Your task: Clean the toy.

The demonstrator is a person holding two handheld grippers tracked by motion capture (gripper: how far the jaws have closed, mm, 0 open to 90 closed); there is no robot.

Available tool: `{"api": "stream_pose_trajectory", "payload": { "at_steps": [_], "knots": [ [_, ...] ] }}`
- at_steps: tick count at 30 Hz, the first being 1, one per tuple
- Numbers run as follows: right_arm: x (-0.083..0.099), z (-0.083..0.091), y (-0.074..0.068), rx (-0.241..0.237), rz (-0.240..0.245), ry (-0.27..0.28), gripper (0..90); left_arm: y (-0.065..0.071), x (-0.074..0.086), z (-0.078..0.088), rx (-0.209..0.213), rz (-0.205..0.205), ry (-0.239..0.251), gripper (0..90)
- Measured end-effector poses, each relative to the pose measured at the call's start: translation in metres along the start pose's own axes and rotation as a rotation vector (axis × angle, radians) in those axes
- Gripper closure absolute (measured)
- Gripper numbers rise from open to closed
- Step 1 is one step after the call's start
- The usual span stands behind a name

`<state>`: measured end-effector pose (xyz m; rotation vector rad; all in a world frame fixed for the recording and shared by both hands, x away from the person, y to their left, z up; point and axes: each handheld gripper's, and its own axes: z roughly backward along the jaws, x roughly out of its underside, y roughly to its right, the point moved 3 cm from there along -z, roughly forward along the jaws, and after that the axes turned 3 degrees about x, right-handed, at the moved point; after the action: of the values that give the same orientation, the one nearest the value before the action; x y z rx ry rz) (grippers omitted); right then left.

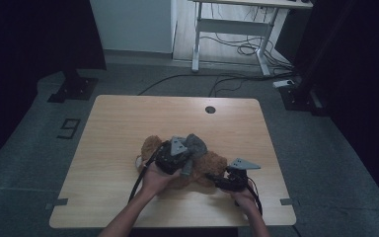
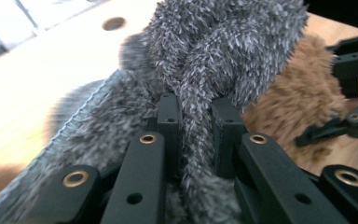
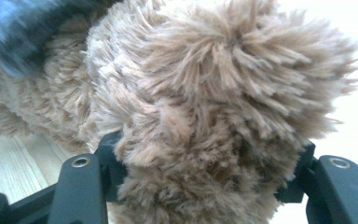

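Note:
A brown plush bear (image 1: 213,163) lies in the middle of the wooden table (image 1: 123,123). A grey fuzzy cloth (image 1: 196,144) is draped over it. My left gripper (image 1: 185,158) sits over the bear. In the left gripper view it (image 2: 196,114) is shut on a fold of the grey cloth (image 2: 223,51), with the bear's brown fur (image 2: 298,93) behind. My right gripper (image 1: 215,178) reaches in from the right at the bear's near side. Its jaws (image 3: 207,154) press on either side of a rounded tuft of the bear (image 3: 223,84).
A round cable hole (image 1: 210,109) lies near the table's far edge. Beyond the table stand a white desk frame (image 1: 237,29) with loose cables on the floor and two dark stand bases (image 1: 73,89). In the left gripper view the right gripper (image 2: 354,88) shows at the right edge.

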<state>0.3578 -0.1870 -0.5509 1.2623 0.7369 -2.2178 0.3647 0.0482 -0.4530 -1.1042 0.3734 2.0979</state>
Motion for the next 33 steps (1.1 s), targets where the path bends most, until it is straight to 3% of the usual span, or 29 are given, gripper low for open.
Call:
{"api": "stream_pose_trajectory", "payload": {
  "at_steps": [2,3,4,8,22,26,27,28,32,33],
  "knots": [
    [0.001,0.000,0.001,-0.003,-0.005,0.001,37.5,-0.015,0.006,0.011,-0.052,0.020,-0.012,76.9],
    [0.001,0.000,0.002,-0.005,-0.011,0.004,37.5,-0.032,0.019,0.013,-0.076,0.053,-0.044,76.9],
    [0.001,0.000,0.002,-0.005,-0.011,0.004,37.5,-0.032,0.019,0.013,-0.076,0.053,-0.044,76.9],
    [0.000,0.000,0.001,-0.005,-0.011,0.006,37.5,-0.056,0.042,0.019,-0.078,0.141,-0.037,77.0],
    [0.000,0.000,0.001,-0.007,-0.015,0.008,37.5,-0.083,0.055,0.037,-0.127,0.196,-0.022,76.8],
    [0.000,0.000,0.002,-0.004,-0.013,0.005,37.7,-0.071,0.040,0.042,-0.107,0.185,0.007,76.8],
    [0.001,0.000,0.002,-0.003,-0.012,0.002,37.7,-0.055,0.026,0.045,-0.078,0.151,0.037,76.6],
    [0.001,0.000,0.002,-0.003,-0.012,0.002,37.7,-0.055,0.026,0.045,-0.078,0.151,0.037,76.5],
    [0.001,0.000,0.003,-0.003,-0.015,0.003,37.6,-0.018,-0.002,0.043,-0.015,0.066,0.080,76.5],
    [0.001,0.000,0.003,-0.003,-0.014,0.004,37.7,0.001,-0.014,0.033,0.020,0.034,0.081,76.5]
  ]
}}
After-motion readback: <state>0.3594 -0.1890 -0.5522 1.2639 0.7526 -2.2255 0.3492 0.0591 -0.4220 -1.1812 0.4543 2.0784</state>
